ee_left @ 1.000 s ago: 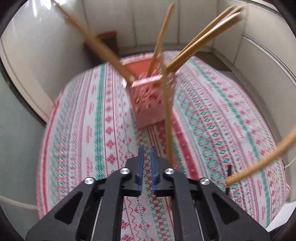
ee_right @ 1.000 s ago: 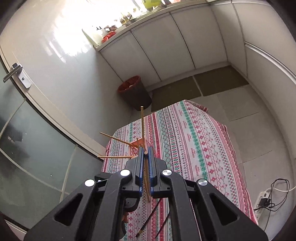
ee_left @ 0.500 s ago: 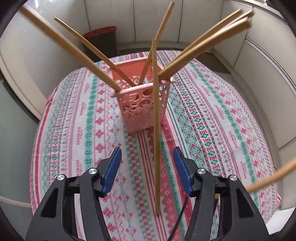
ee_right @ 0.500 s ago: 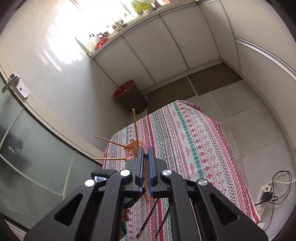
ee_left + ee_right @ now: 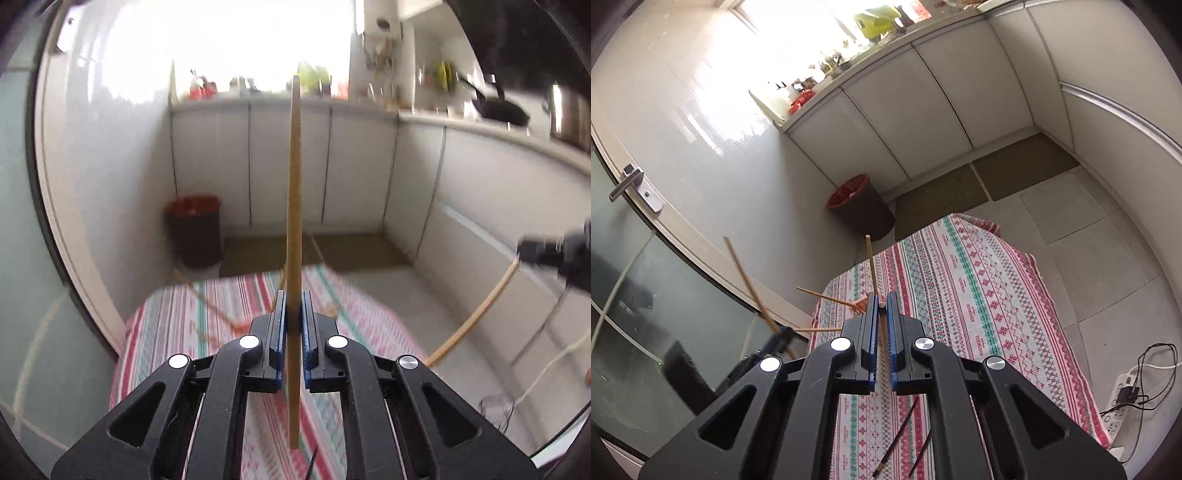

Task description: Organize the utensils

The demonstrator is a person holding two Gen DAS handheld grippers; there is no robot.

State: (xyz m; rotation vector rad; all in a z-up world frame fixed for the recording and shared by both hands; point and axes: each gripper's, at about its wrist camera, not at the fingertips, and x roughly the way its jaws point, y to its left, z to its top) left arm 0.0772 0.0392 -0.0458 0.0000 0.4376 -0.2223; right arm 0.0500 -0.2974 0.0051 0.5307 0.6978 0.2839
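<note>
My left gripper is shut on a wooden chopstick that stands upright between its pads, high above the striped cloth. My right gripper is shut on another wooden chopstick, also upright. The pink utensil basket sits on the striped cloth just past my right fingertips, mostly hidden, with several wooden chopsticks sticking out. In the right wrist view my left gripper shows low left with its chopstick. In the left wrist view my right gripper shows far right, blurred.
Two dark chopsticks lie on the cloth near its front edge. A brown bin with a red liner stands on the floor beyond the cloth. White cabinets line the back. A power strip with cables lies on the right.
My left gripper has shut on the upright chopstick and risen and tilted up with it, away from the basket. My right gripper keeps its chopstick and has moved little.
</note>
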